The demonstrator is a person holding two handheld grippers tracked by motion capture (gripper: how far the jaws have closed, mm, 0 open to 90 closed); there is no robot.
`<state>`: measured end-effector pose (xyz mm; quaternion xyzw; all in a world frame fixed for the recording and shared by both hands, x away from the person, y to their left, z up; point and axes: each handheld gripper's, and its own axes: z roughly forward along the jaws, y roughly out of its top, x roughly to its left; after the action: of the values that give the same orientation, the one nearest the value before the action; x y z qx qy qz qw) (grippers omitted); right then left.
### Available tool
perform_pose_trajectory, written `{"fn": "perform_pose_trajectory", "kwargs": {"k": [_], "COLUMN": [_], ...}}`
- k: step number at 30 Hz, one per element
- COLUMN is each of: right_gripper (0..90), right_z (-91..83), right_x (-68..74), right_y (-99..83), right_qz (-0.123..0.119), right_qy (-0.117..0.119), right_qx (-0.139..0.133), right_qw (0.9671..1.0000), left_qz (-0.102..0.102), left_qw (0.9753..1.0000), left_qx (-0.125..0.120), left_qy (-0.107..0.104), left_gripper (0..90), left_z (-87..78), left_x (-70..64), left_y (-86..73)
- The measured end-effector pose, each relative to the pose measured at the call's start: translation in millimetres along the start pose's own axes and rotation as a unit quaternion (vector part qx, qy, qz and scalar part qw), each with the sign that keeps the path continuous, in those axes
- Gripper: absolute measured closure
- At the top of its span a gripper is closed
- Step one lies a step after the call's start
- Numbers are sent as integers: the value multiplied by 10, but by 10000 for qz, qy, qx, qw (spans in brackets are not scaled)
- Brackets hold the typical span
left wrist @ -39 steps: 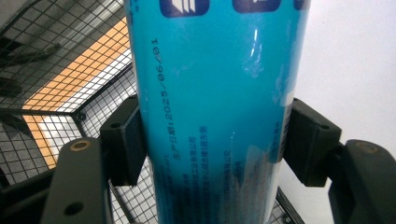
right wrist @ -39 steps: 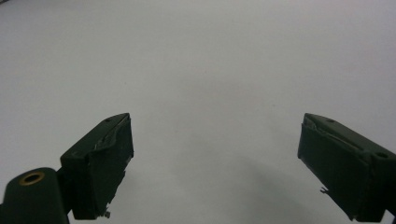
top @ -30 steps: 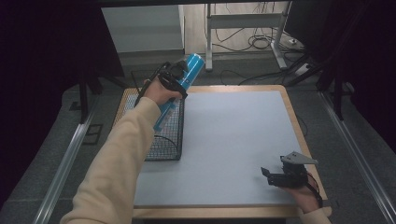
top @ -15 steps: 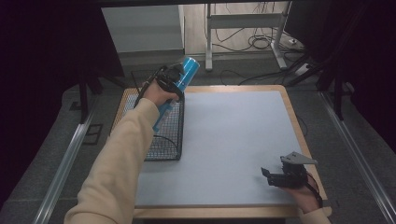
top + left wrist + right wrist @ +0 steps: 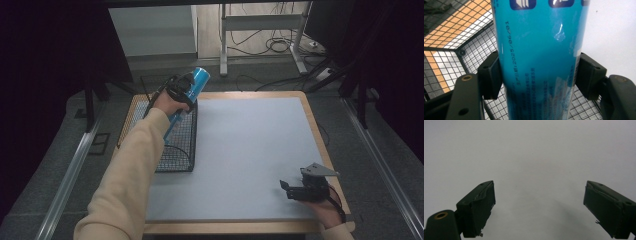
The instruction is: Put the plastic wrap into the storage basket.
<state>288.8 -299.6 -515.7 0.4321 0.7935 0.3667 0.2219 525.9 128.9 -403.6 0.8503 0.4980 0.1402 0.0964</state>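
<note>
High view: one tall blue cylindrical can [image 5: 186,97] is held tilted over one black wire-mesh basket [image 5: 176,145] at the grey table mat's [image 5: 250,150] left edge, clamped by the left gripper [image 5: 181,89]; the tilt probably suits lowering it in or lifting it clear. The right gripper [image 5: 289,190] is parked low near the mat's front right.

Left gripper view: both pads [image 5: 490,75] are pressed against the can's sides, mesh beneath.

Right gripper view: two jaws are spread wide, nothing between, over bare mat.
</note>
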Motion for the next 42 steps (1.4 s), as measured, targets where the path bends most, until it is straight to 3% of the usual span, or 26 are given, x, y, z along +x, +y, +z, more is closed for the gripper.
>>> {"fn": "perform_pose_trajectory", "kwargs": {"k": [18,28,30,32,35,42], "right_gripper": [105,105,105,105,105,105], "right_z": [11,15,15,12,10,9], "right_x": [2,6,9,11,13,12], "right_y": [-5,-9,-8,-7,-7,-5], "right_qz": [-20,-27,-32,-40,-46,-59], "right_qy": [58,62,70,69,70,82], "right_qx": [38,52,58,54,50,42], "right_qw": [10000,10000,10000,10000,10000,9999], "left_qz": [-56,-12,6,-74,-116,16], "left_qw": [9993,9992,9992,9993,9983,9976], "left_qx": [318,277,230,20,-205,-658], "left_qy": [187,298,333,358,524,236], "left_gripper": [315,312,308,295,219,149], "left_z": [259,284,276,233,138,-58], "left_x": [108,99,91,91,82,-58], "left_y": [1,1,-6,-11,-19,-139]}}
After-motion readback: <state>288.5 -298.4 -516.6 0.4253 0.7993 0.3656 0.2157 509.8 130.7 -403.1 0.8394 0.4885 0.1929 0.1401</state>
